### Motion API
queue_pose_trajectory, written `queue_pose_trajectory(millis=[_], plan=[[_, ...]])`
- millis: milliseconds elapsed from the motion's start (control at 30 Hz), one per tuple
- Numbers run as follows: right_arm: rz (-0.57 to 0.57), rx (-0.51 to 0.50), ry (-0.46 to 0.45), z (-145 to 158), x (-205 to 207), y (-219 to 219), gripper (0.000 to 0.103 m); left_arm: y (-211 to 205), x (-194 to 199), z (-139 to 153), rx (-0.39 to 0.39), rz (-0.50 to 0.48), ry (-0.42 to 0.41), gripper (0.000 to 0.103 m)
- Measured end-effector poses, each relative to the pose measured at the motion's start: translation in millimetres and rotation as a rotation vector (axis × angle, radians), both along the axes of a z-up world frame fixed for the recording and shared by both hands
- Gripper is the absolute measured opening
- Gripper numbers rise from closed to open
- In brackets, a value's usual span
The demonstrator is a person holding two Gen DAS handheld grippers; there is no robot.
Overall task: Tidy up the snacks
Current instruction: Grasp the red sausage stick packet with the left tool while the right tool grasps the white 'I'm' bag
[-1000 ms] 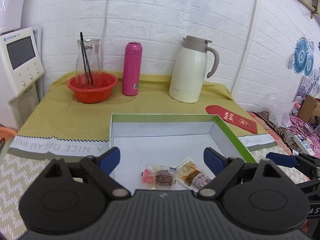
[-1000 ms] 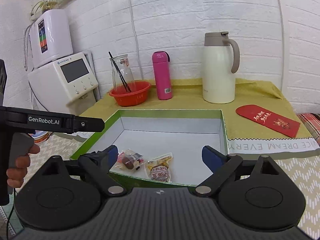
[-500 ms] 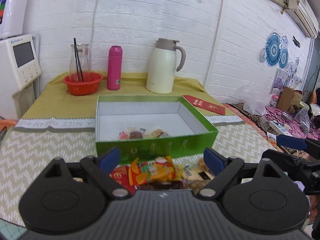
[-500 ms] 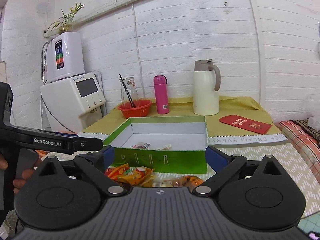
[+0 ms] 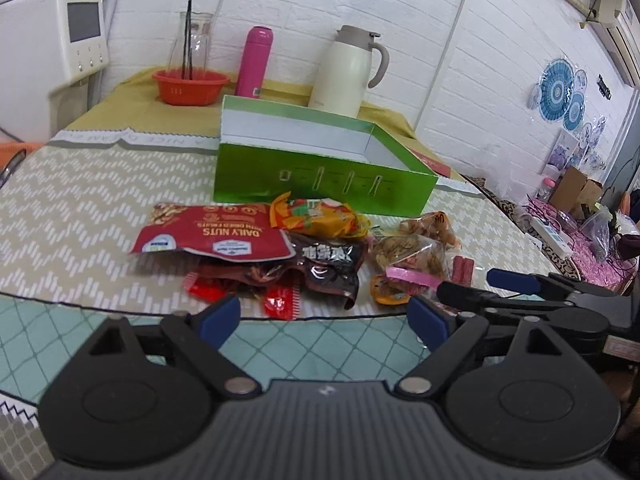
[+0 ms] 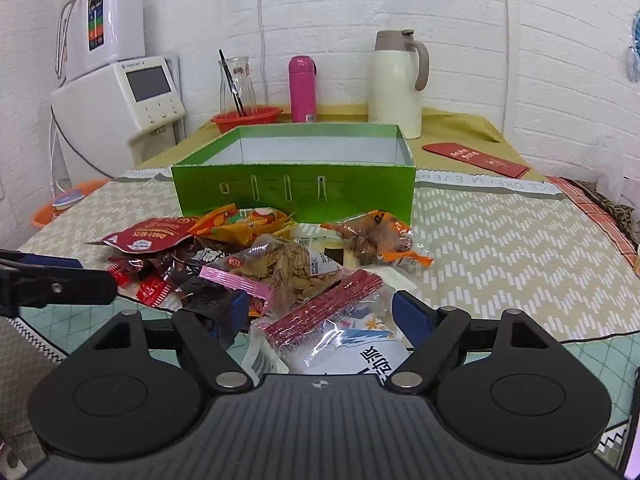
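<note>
Both claws have drawn back from the green box [image 5: 320,184]. The left claw [image 5: 324,320] and right claw [image 6: 320,314] hang spread and empty over the snack pile [image 6: 280,264] on the worktop [image 6: 500,248], which has come into view in front of the box.

The tall near wall of the open green cardboard box [image 6: 294,186] hides its floor and any contents in both views. Overlapping packets conceal the lower layers of the snack pile; the dark brown foil packet [image 5: 320,266] lies partly under the red "Daily Nuts" pouch [image 5: 214,234]. The white printed snack bag [image 6: 360,350] is cut off by the gripper body. Packet small print is illegible.
</note>
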State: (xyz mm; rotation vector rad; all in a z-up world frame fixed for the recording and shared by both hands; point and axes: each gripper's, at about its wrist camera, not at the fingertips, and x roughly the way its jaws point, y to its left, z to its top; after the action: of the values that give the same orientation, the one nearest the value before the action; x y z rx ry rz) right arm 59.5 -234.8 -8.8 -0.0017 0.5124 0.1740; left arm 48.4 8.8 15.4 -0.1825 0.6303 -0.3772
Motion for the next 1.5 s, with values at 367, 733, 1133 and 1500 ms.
queue_pose_trajectory(millis=[367, 733, 1133, 1500], plan=[[0.222, -0.027, 0.005, -7.2, -25.7, 22.5, 0.02, -6.0, 1.6, -4.8, -0.037, -0.089, 0.035, 0.089], [0.04, 0.039, -0.061, -1.6, -52.5, -41.8, 0.054, -55.1, 14.4, -16.5, 0.012, -0.253, 0.058, 0.087], [0.13, 0.02, -0.038, -15.4, -42.5, -52.3, 0.103, -94.2, 40.4, -33.5, 0.094, -0.298, 0.092, 0.045], [0.22, -0.053, 0.022, -23.3, -17.4, -38.6, 0.103, -54.7, -2.0, -28.5, 0.109, -0.215, 0.134, 0.041]])
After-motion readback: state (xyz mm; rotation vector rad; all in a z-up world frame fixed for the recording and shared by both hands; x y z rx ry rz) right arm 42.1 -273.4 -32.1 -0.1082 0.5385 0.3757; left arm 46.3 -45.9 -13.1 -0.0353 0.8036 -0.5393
